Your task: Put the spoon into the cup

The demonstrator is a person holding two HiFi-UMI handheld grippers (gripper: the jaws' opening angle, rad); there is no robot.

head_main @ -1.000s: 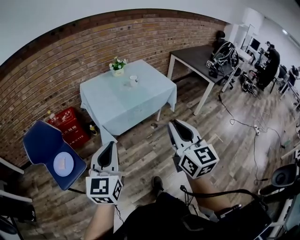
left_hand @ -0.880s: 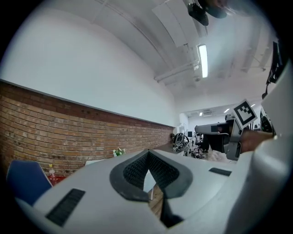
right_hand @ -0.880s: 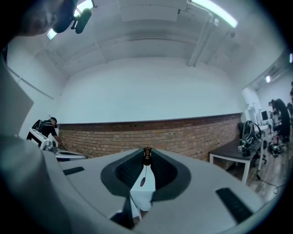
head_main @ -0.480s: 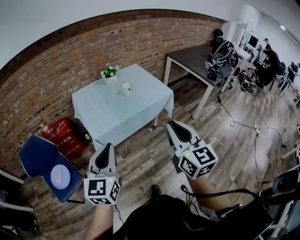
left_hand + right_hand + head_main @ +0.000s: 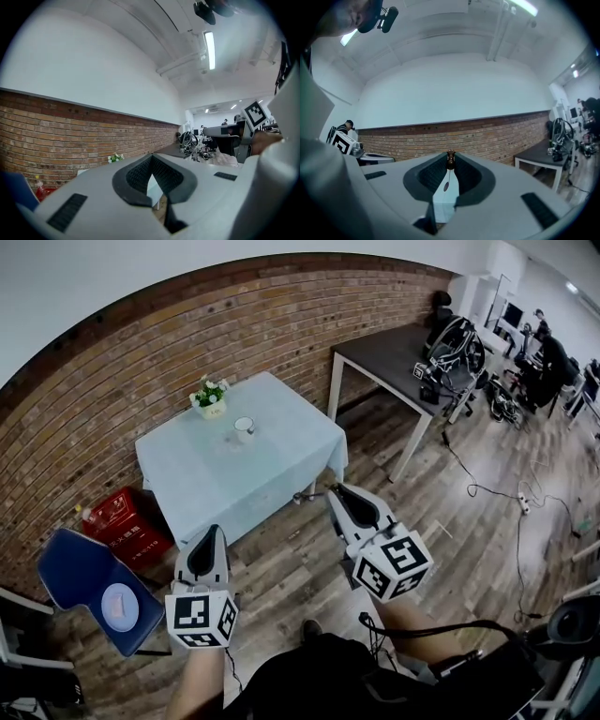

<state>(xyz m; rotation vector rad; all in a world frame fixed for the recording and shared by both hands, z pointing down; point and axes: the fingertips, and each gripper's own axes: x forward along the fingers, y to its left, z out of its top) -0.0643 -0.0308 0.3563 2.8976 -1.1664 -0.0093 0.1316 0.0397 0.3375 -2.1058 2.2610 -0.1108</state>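
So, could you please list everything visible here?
table: one, pale blue cloth, by the brick wall
cup: one, white, on that table
flower pot: one, white flowers, near the cup
spoon: one, dark handle, in the right gripper
crate: one, red, floor left of the table
chair: one, blue, lower left, bearing a pale disc
desk: one, dark top, right, gear on it
left gripper: shut, empty
right gripper: shut on the spoon

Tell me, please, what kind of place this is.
Probably a lab or workshop with a staged dining corner: a clothed table with a cup and flowers by a brick wall, a workbench loaded with gear, and cables across the wood floor.
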